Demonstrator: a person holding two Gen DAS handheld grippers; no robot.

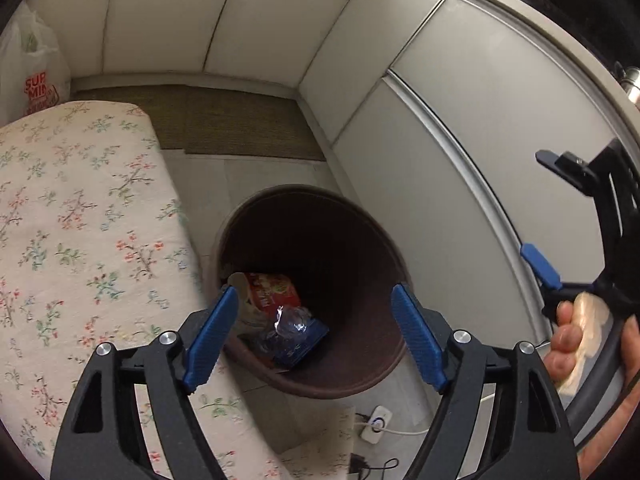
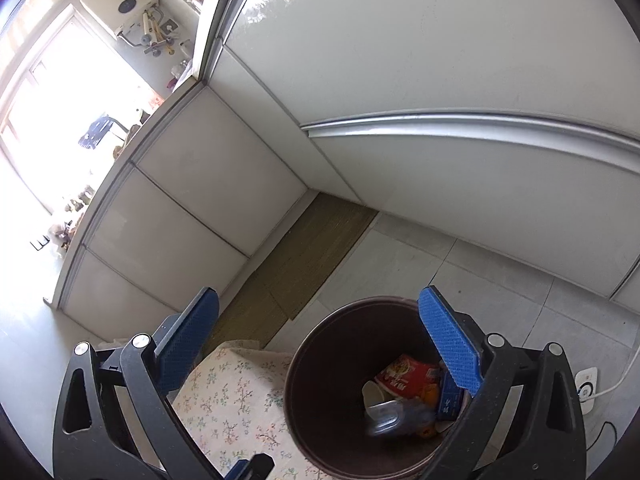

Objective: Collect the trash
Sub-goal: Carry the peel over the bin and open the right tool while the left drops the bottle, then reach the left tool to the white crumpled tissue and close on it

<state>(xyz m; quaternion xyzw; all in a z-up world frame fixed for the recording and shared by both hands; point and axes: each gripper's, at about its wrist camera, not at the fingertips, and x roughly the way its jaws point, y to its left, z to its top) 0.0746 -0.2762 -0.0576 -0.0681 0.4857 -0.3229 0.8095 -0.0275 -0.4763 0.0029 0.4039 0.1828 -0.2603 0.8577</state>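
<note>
A dark brown round trash bin (image 1: 360, 216) stands on the tiled floor. Inside it lie a red wrapper (image 1: 272, 288), a crumpled clear plastic bottle (image 1: 292, 320) and a blue packet (image 1: 304, 344). My left gripper (image 1: 316, 292) hangs over the bin's mouth, open, with nothing between its blue pads. My right gripper (image 2: 319, 294) is open and empty too, above the bin (image 2: 320, 328), a little to one side. In the right wrist view the bottle (image 2: 396, 416) looks blurred beside the red wrapper (image 2: 404, 376). The right gripper (image 1: 536, 208) also shows at the right edge, held by a hand (image 1: 568, 340).
A floral cloth (image 1: 80, 240) covers a surface close against the bin's left side. White cabinet fronts (image 1: 440, 120) wall in the corner behind, with a woven mat (image 1: 232, 120) at their foot. A plastic bag (image 1: 36, 80) stands far left. A power strip (image 1: 376, 424) with cables lies on the floor.
</note>
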